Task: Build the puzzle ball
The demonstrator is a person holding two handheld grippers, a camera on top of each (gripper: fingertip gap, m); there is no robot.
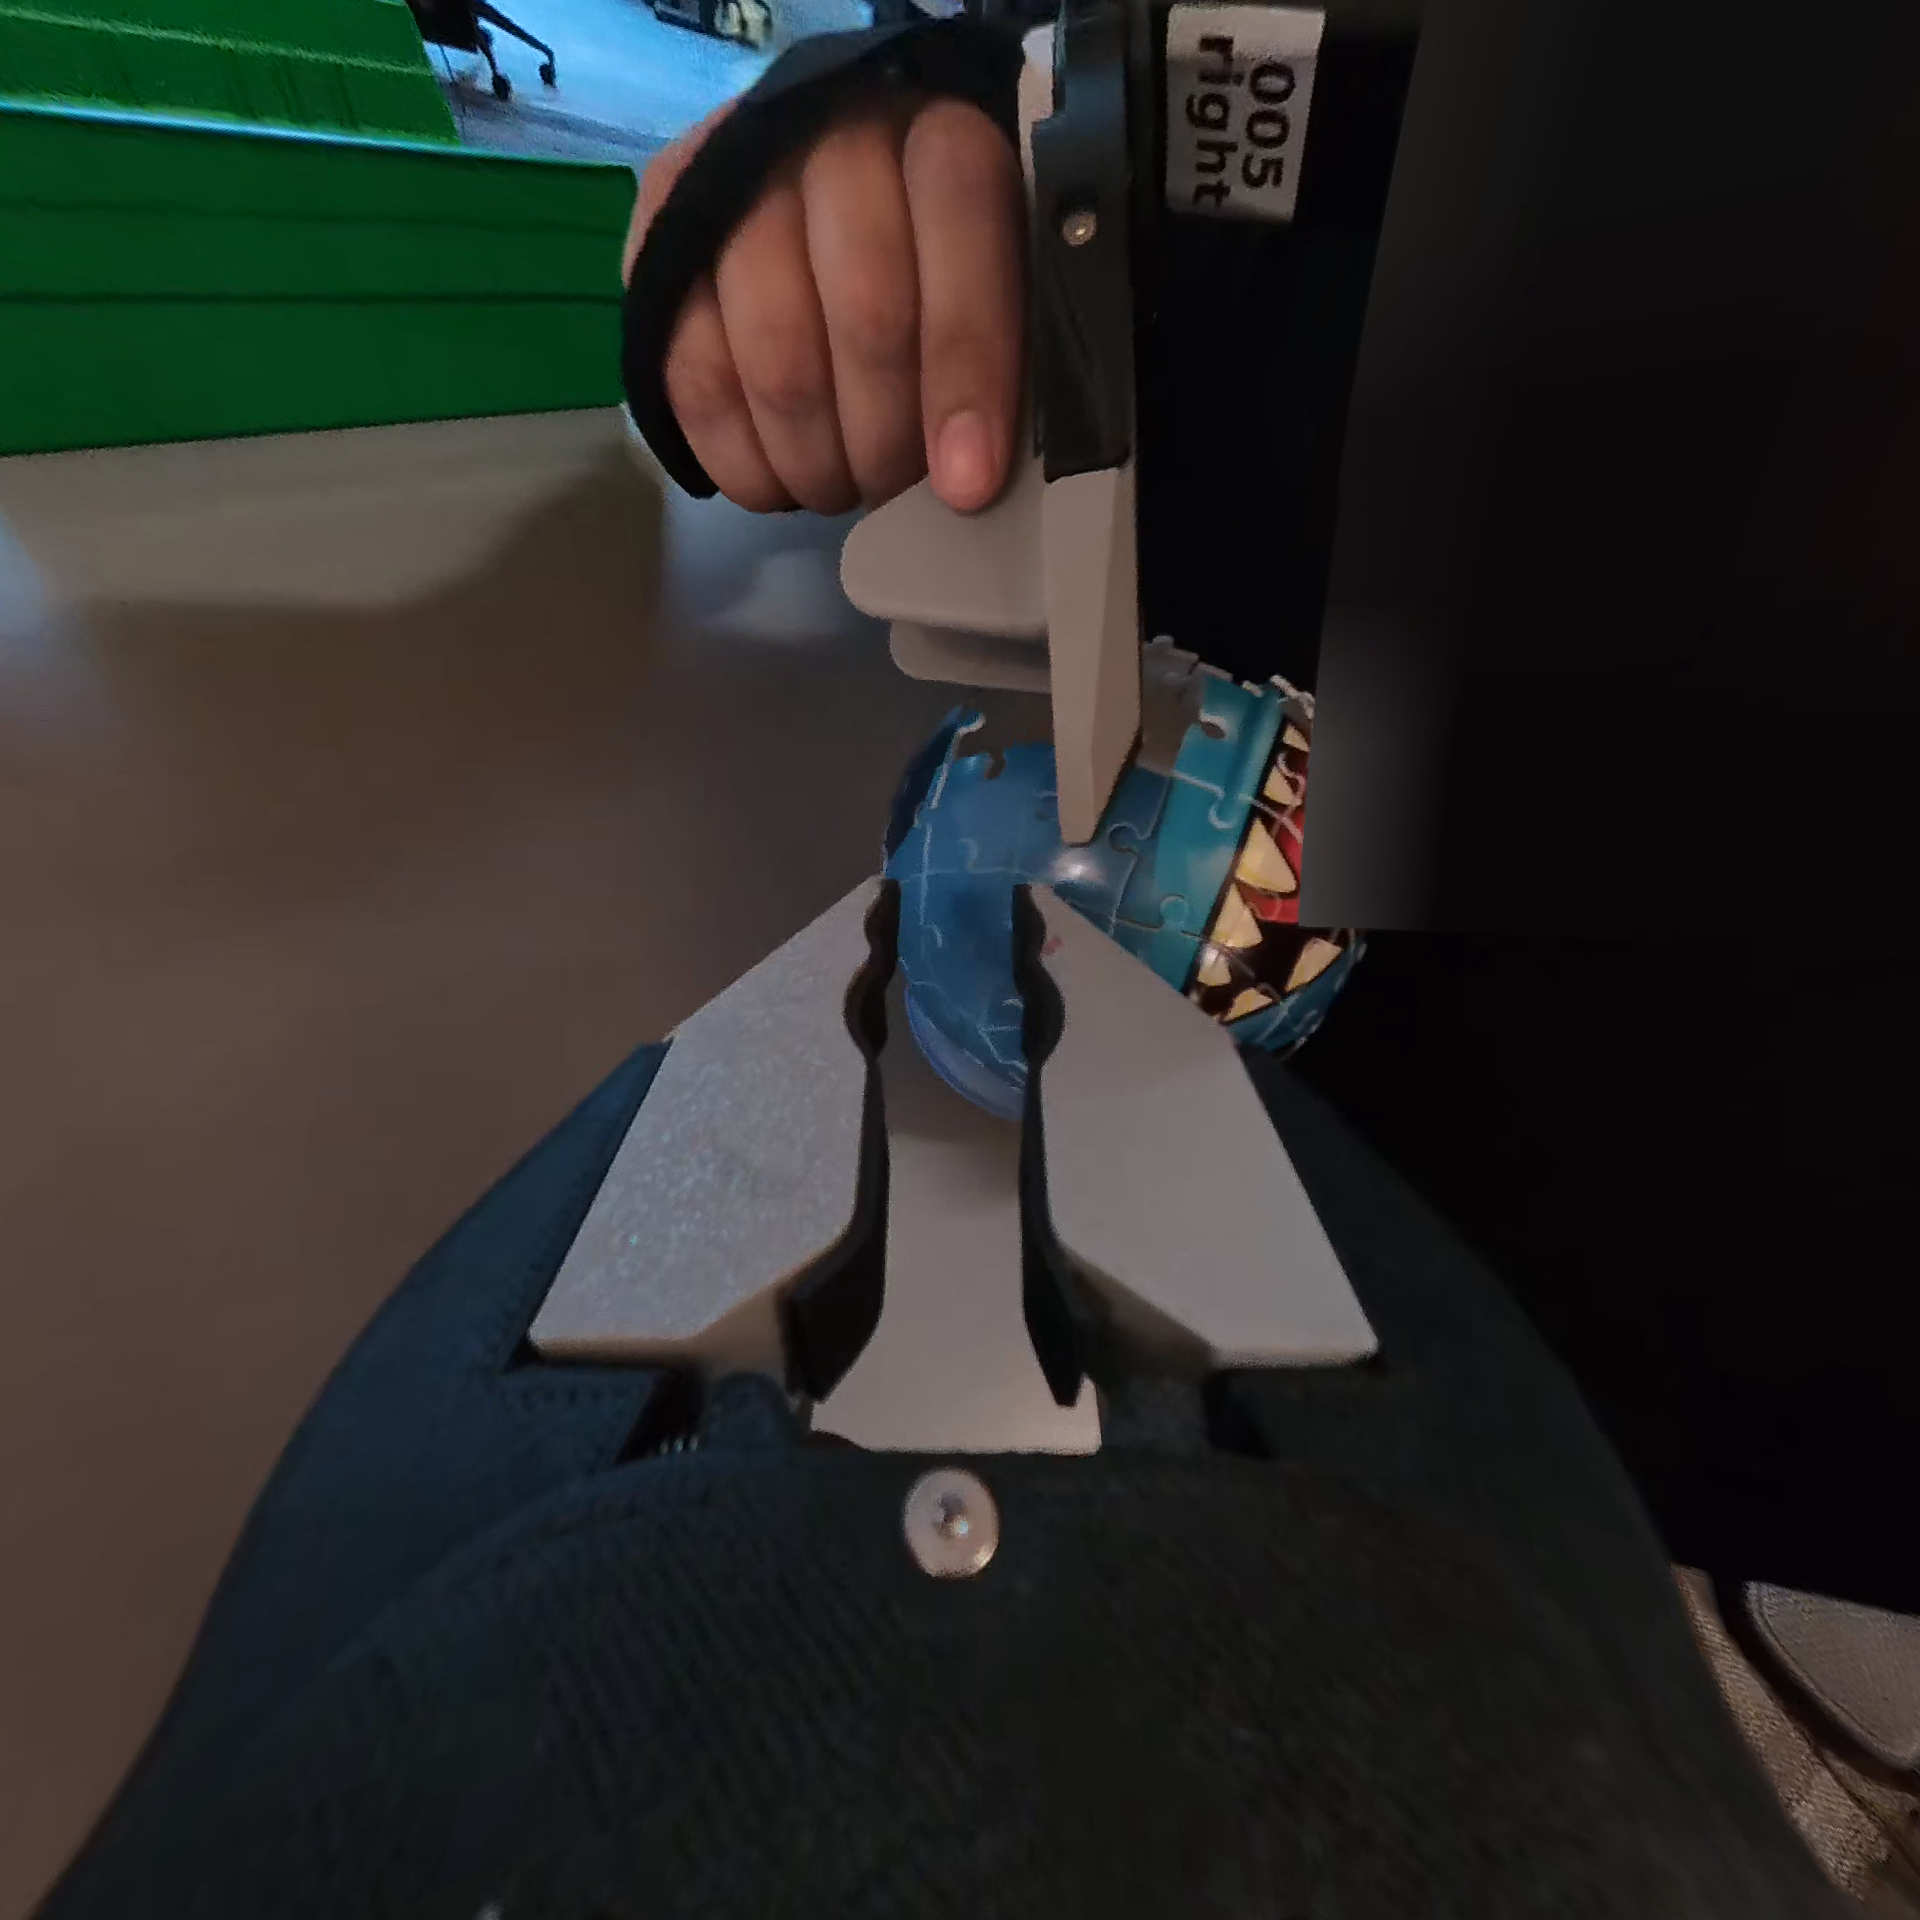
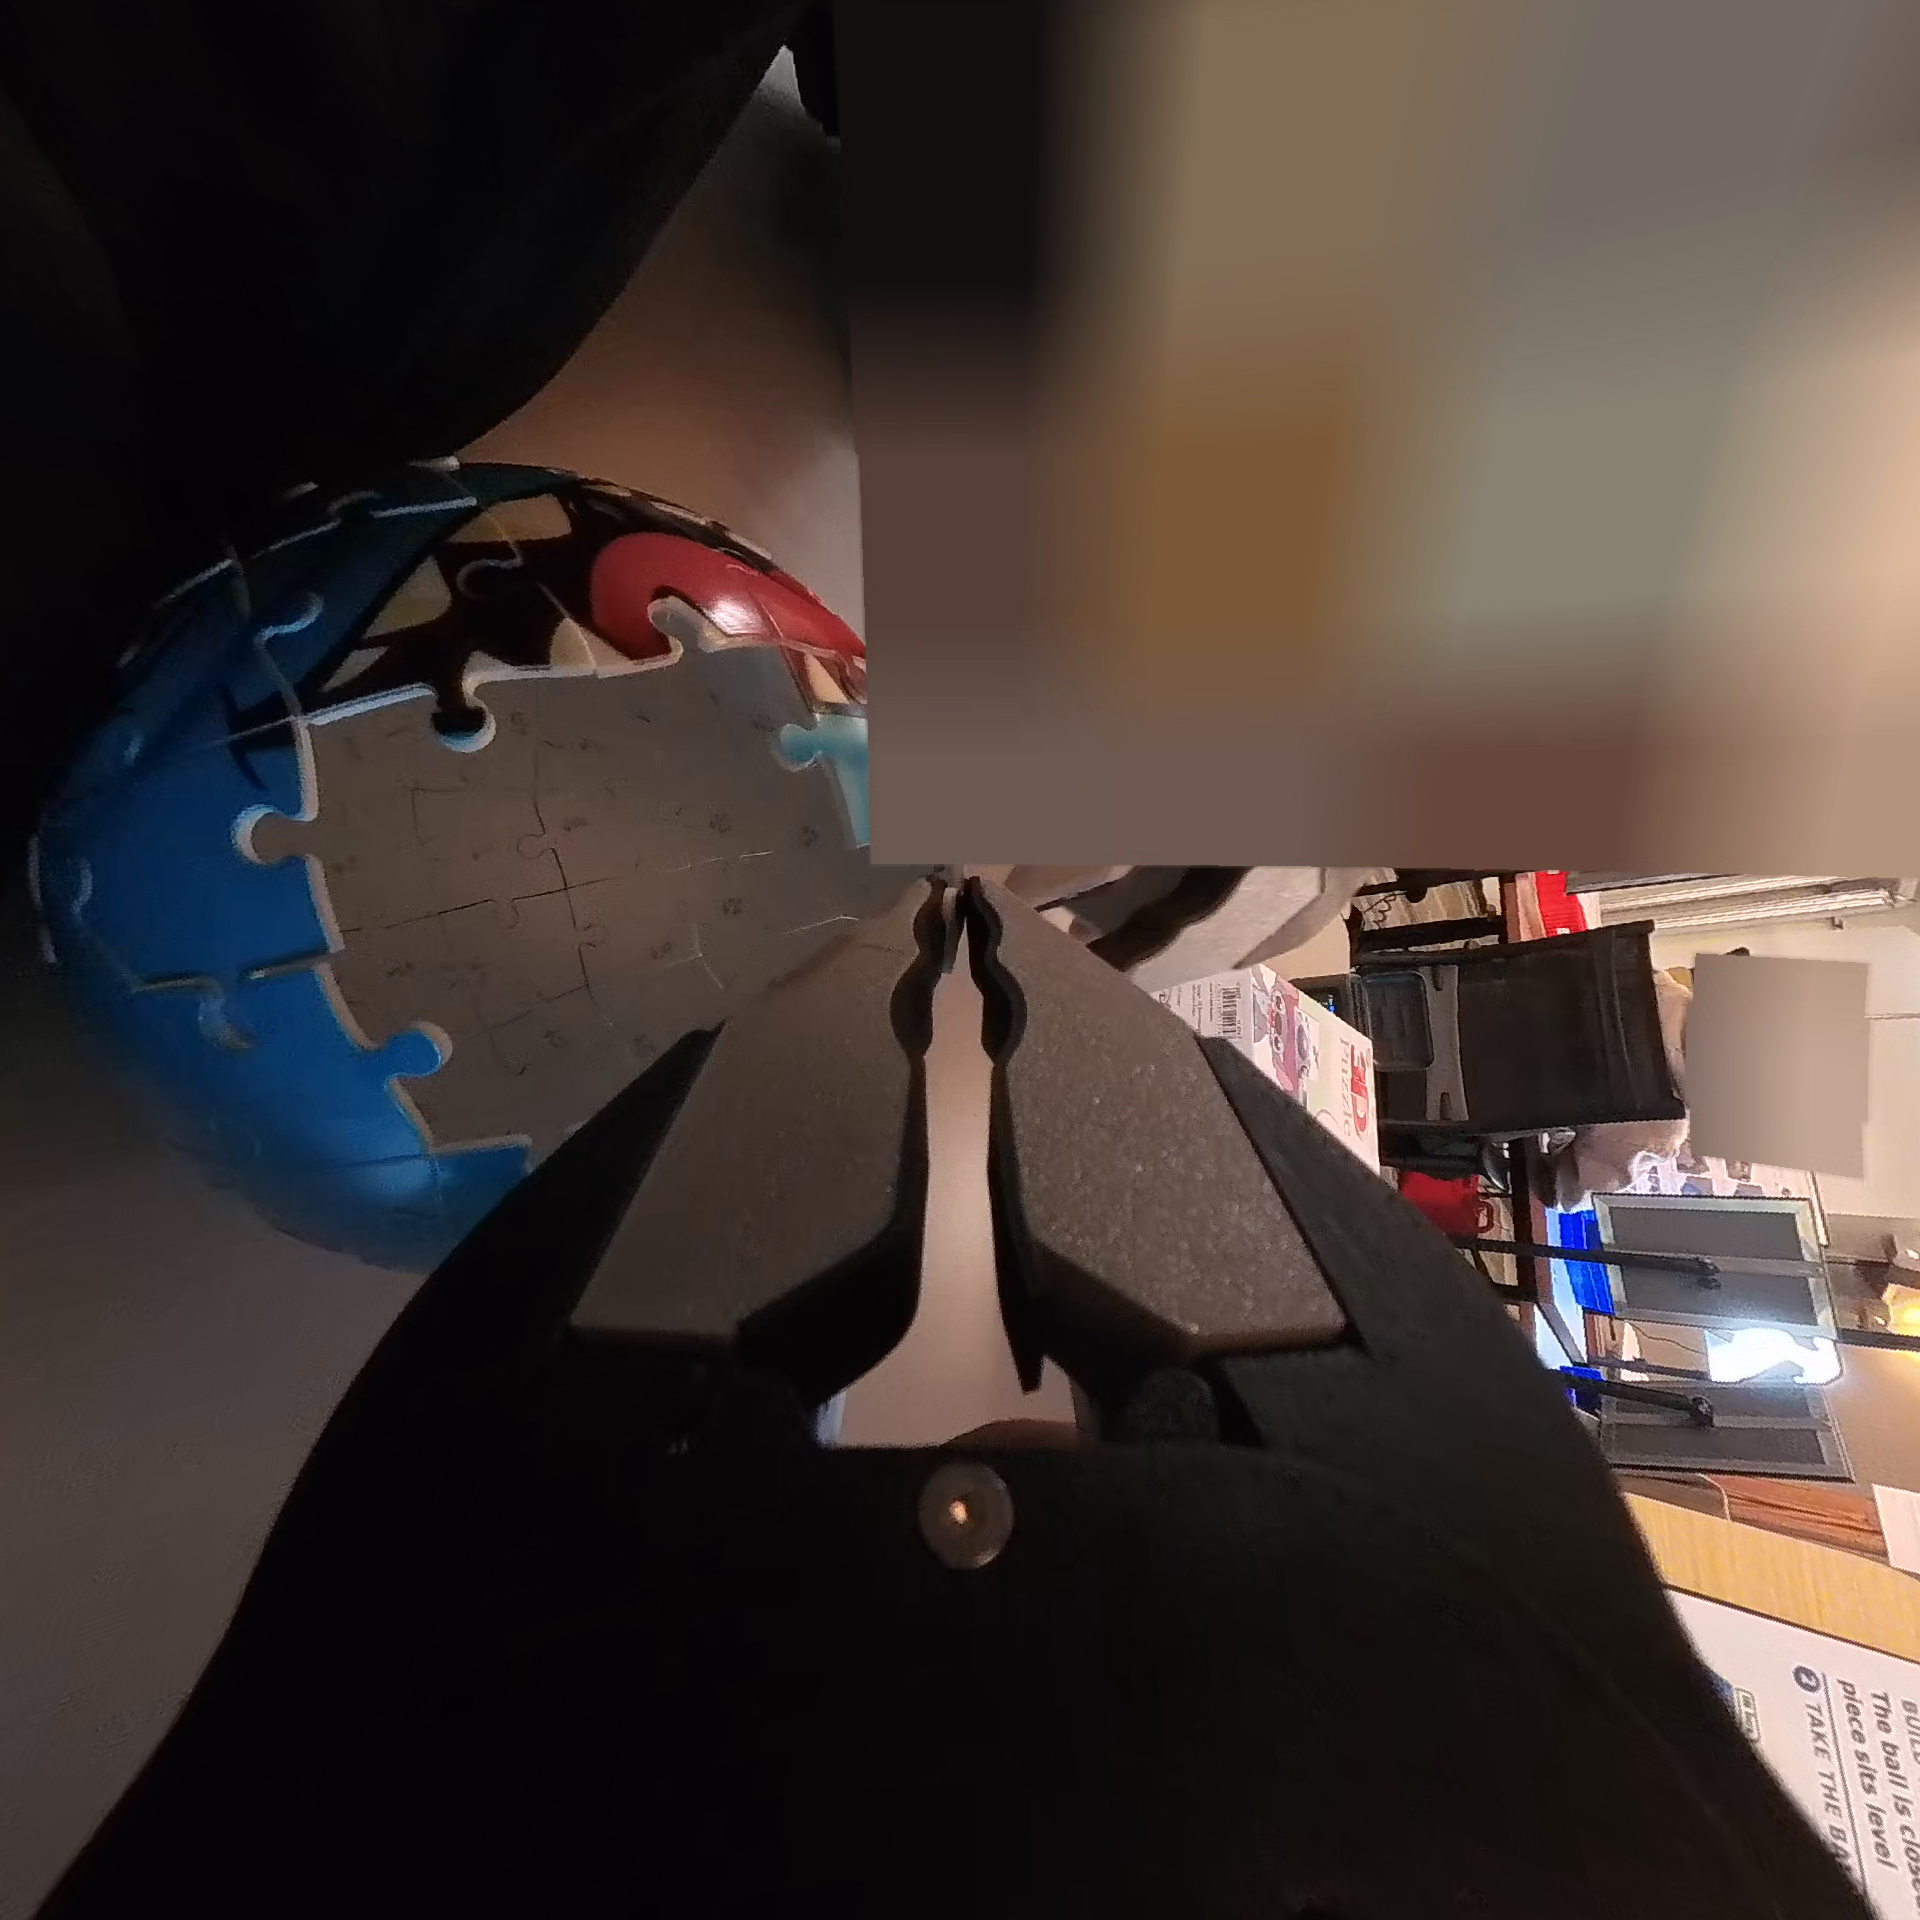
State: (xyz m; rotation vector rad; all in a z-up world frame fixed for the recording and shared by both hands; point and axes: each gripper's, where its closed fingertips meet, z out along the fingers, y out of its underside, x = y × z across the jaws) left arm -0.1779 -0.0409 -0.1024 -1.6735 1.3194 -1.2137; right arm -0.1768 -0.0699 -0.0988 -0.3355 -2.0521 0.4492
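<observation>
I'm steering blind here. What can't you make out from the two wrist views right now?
- Right side of the puzzle ball, left wrist view: covered by a dark patch.
- Its open edge beyond the grey inside, right wrist view: cut off by a blur patch.
- What the right gripper pinches, right wrist view: only a pale sliver shows.
- Whether the left gripper touches the ball: unclear.

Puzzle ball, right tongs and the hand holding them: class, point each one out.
puzzle ball [image 2: 187, 935], right wrist view, on its blue outer shell.
right tongs [image 1: 1086, 831], left wrist view, at the grey fingertips touching the ball.
hand [image 1: 831, 312], left wrist view, on the curled fingers.
</observation>
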